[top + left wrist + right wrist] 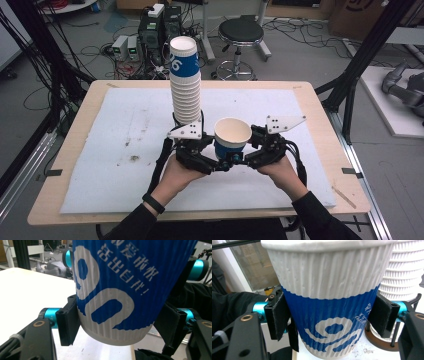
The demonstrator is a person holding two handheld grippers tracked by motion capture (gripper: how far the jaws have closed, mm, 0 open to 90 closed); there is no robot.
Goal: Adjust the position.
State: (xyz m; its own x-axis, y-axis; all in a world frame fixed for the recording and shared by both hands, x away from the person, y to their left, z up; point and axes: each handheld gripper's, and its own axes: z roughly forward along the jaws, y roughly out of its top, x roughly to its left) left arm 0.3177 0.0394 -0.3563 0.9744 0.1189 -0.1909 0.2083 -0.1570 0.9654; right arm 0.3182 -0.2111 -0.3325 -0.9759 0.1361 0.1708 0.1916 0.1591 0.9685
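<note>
stack [185,82]: tall pile of cups, upright on the white mat [125,150], left of centre
left gripper [200,155]: jaws pressed on the cup's [232,138] blue sides
cup: upright, held just above the mat between both grippers, right of the stack
right gripper [252,152]: jaws clamped on the same cup, lower half; contact looks firm, probably

The cup [329,302] is showing ribbed matt paper. The stack [185,85] is looking like the same ridged paper. Matt black plastic is forming the jaws, with glossy teal metal beside them. A rough white mat [125,150] is covering the smooth wooden table [90,100].
</note>
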